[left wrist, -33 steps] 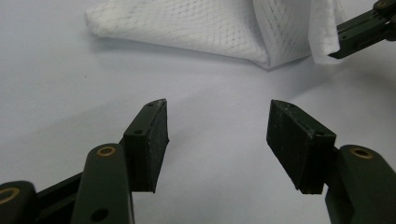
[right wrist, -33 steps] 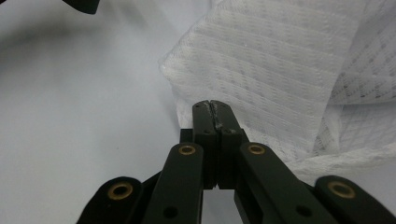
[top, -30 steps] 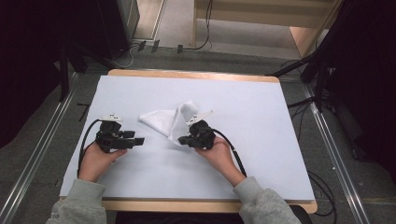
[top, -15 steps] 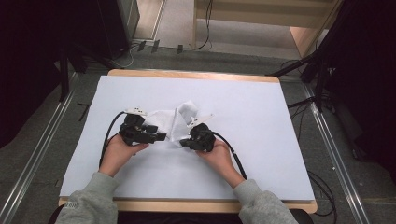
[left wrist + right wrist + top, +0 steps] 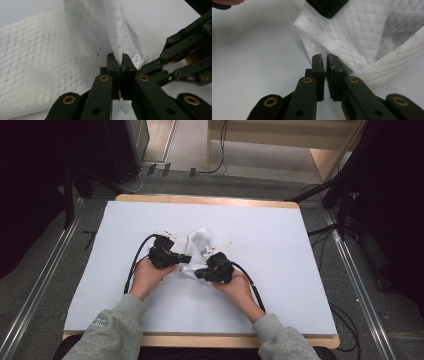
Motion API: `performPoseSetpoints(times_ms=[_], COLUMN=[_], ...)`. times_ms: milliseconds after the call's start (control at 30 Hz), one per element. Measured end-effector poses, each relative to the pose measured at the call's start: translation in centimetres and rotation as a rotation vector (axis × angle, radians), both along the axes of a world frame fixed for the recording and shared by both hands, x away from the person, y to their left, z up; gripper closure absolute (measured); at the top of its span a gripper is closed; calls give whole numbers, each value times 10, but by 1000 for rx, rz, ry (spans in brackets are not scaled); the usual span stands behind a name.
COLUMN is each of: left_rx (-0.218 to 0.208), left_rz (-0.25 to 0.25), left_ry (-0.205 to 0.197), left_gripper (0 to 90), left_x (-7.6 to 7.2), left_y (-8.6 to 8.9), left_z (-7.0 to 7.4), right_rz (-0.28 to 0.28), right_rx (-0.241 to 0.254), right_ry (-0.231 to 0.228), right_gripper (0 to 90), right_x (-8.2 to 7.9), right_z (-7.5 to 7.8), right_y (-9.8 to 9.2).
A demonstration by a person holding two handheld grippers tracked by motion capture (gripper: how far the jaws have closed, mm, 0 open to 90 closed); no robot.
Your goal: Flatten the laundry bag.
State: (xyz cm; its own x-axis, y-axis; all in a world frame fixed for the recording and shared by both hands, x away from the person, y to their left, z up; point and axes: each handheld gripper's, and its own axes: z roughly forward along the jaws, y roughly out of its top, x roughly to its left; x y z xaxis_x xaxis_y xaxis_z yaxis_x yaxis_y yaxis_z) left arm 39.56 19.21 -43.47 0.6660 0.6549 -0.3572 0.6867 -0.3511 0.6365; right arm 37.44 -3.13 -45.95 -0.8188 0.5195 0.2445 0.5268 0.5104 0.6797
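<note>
Left claw [image 5: 120, 65] is pinching a fold of the soft, light cloth [image 5: 45, 62]; right claw [image 5: 324, 65] is just parting, gripping nothing; best hold: a free corner.

White-topped table [image 5: 280, 270], grey floor [image 5: 45, 285], black cables [image 5: 220, 150]

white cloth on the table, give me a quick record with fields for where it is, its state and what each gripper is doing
thing: white cloth, crumpled
place: middle of the white table cover, between the two grippers
left gripper: jaws have just closed, pinching a fold of the cloth
right gripper: jaws have just begun opening, a narrow gap, nothing between them, cloth just beyond the tips
hands: one on each gripper, coming in from the near table edge
</note>
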Motion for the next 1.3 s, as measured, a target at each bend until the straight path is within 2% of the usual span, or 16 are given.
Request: performPoseSetpoints(times_ms=[100, 233, 400, 467, 533, 733, 833, 967, 1033, 1133, 1300], left_rx=[1, 13, 29, 43, 60, 34, 42, 57, 60, 71, 68], left_rz=[-4, -9, -13, -11, -12, 19, 26, 48, 56, 66, 93], left_ry=[-12, -46, -73, -72, -70, -54, -43, -29, -19, -11, 13], left_gripper=[900, 900, 900, 900, 900, 900, 900, 900, 900, 900, 899], left_x=[-5, -17, -32, -38, -42, -54, -59, -64, -67, -70, -72], left_y=[1, 1, 1, 1, 3, 12, 16, 26, 33, 43, 60], left_z=[3, 9, 12, 11, 9, 5, 3, 0, 0, 0, -1], right_rz=[-18, -89, -163, -192, -210, -214, -199, -187, -174, -168, -179], right_rx=[19, 52, 82, 94, 90, 92, 97, 74, 66, 63, 72], right_ry=[-26, -61, -82, -96, -81, -41, -21, 5, -2, -43, -40], right_gripper=[791, 741, 701, 657, 602, 522, 493, 494, 517, 551, 574], right_x=[0, 5, 15, 19, 25, 35, 37, 38, 37, 33, 29], right_z=[9, 19, 26, 27, 26, 17, 13, 8, 9, 16, 12], right_y=[-12, -32, -53, -59, -61, -53, -46, -38, -37, -40, -43])
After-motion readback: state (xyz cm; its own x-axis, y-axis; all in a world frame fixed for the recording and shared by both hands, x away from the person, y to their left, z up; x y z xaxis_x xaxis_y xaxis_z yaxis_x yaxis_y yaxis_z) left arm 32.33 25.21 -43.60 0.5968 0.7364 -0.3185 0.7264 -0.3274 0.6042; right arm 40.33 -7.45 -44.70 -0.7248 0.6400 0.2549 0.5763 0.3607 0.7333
